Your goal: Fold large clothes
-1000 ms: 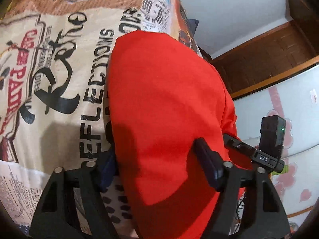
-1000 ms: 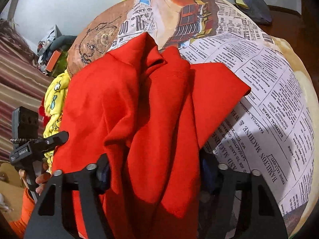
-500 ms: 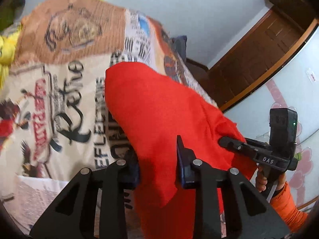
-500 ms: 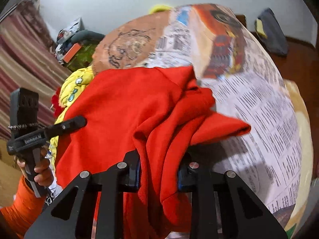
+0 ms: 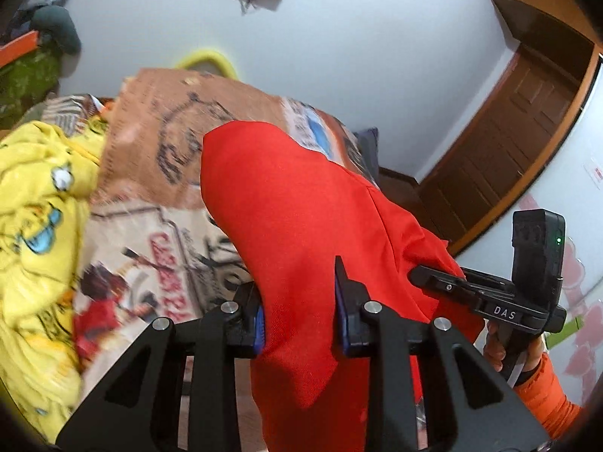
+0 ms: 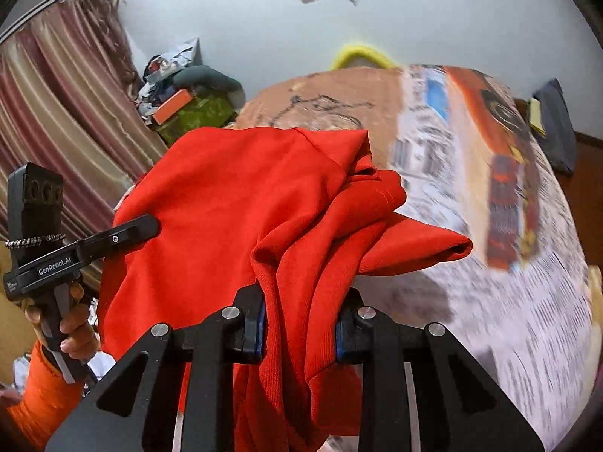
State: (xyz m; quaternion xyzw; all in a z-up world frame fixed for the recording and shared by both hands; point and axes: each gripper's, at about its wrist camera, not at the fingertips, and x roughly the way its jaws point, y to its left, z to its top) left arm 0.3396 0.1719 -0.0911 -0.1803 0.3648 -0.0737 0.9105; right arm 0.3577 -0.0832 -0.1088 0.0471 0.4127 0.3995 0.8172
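Note:
A large red garment [image 5: 297, 207] hangs between both grippers above the bed. My left gripper [image 5: 299, 312] is shut on one edge of it; the cloth drapes forward and down past the fingers. My right gripper [image 6: 299, 320] is shut on a bunched edge of the same red garment [image 6: 226, 203], with folds and a loose sleeve [image 6: 422, 248] sticking out to the right. Each view shows the other gripper: the right gripper in the left wrist view [image 5: 433, 277], the left gripper in the right wrist view [image 6: 139, 228].
The bed has a newspaper-print cover [image 5: 162, 241] [image 6: 508, 301]. A yellow cartoon-print garment [image 5: 34, 226] lies on the bed's left side. A cluttered shelf [image 6: 184, 105] and striped curtain [image 6: 56, 113] stand at left, a wooden door [image 5: 508, 143] at right.
Both grippers closed on the red garment and lifted it up off the bed; the cameras now tilt up toward the wall. The yellow garment has come into the left wrist view.

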